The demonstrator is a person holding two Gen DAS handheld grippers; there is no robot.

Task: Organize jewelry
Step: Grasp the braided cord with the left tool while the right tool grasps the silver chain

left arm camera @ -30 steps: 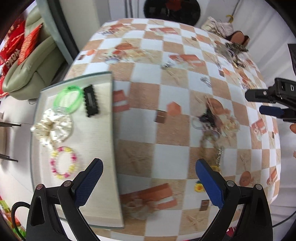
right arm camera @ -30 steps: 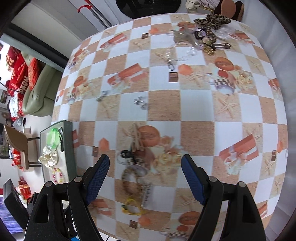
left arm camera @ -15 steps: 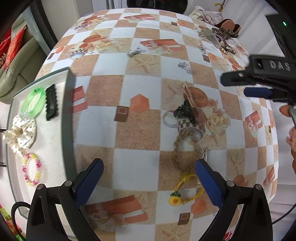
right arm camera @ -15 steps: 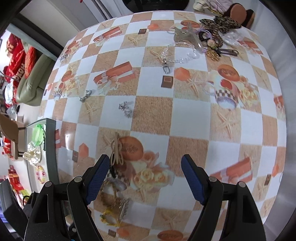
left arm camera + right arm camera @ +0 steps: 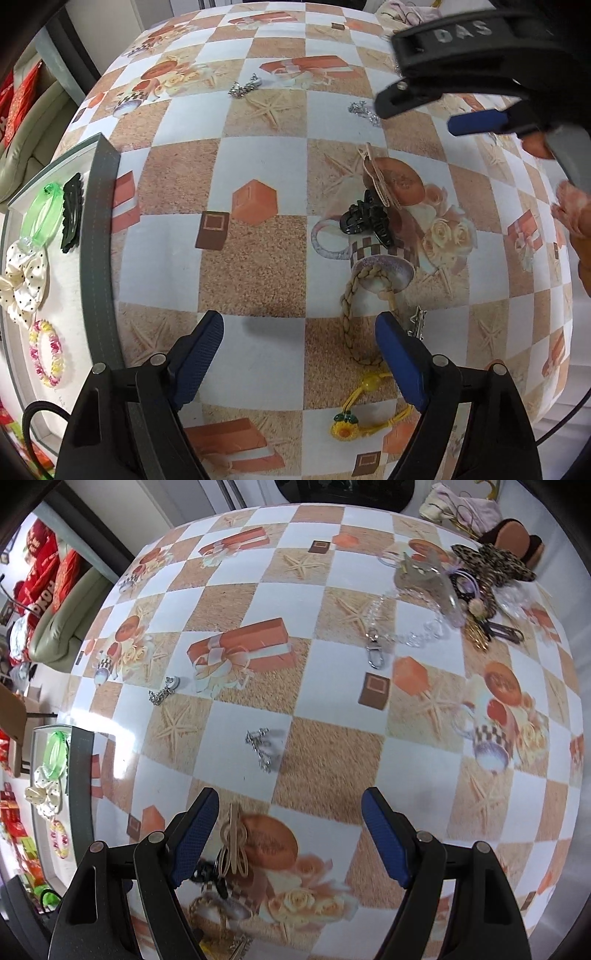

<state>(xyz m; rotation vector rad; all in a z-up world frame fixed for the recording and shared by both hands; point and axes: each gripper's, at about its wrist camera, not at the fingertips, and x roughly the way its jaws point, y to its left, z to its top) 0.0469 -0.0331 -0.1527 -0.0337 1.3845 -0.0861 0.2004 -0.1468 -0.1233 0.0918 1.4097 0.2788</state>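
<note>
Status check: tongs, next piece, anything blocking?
Left tongs open, empty. Right tongs open, empty. Black claw clip loose on table, beside braided band. Nothing blocking.

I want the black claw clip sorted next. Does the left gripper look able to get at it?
Probably yes. The left gripper is open, the black claw clip lies ahead of it on the tablecloth, nothing lying over the clip, though a tan clip touches it.

A glossy printed covering [image 5: 325, 768] is seen over the desk. The hair claw [image 5: 367, 221] is shiny black plastic, the small chain [image 5: 260, 747] bright metal, the scrunchie [image 5: 24, 275] soft dotted cloth.
</note>
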